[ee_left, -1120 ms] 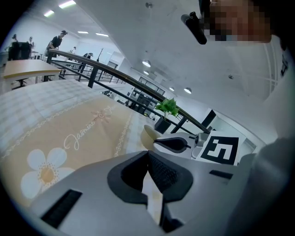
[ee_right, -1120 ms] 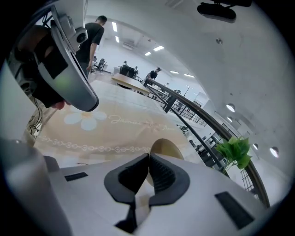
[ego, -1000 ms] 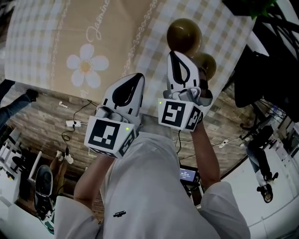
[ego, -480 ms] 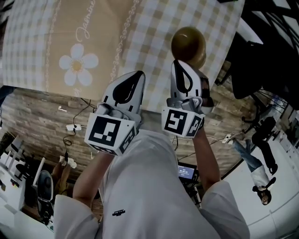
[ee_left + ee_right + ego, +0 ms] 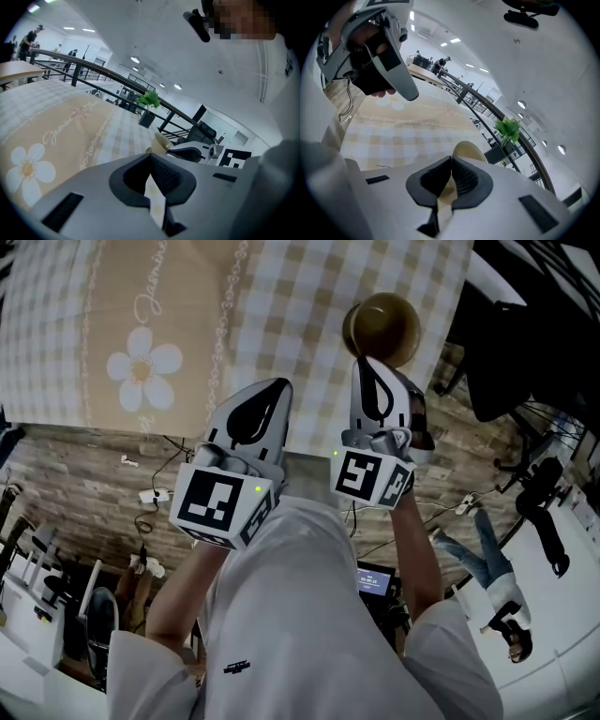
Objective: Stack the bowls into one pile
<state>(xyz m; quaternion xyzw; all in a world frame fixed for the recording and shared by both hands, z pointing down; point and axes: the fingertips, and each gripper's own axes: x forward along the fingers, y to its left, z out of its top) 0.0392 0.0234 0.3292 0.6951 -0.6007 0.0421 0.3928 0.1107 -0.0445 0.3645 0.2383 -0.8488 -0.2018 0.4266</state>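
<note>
- A golden bowl (image 5: 386, 322) sits at the upper right of the head view, over a checked cloth (image 5: 309, 296).
- The right gripper (image 5: 365, 362) points up the frame, and its tip meets the near rim of the bowl. The bowl lies straight ahead of it, just beyond the tip.
- In the right gripper view the jaws are closed. The pale rim of the bowl rises right at their tip, so I judge that they are pinching that rim.
- A thin darker crescent (image 5: 349, 331) runs along the left edge of the bowl. It may be a second bowl underneath, but I cannot tell.
- The left gripper (image 5: 278, 387) is below and to the left of the bowl, beside the right gripper and apart from the bowl. In the left gripper view its jaws are closed on nothing, with only cloth showing past them.
- The right hand is plainly the nearer one. I judge that the coming move depends on whether the held bowl is centred over whatever lies below it, so that opening the jaws drops it into place. The left gripper looks too far off to help.
</note>
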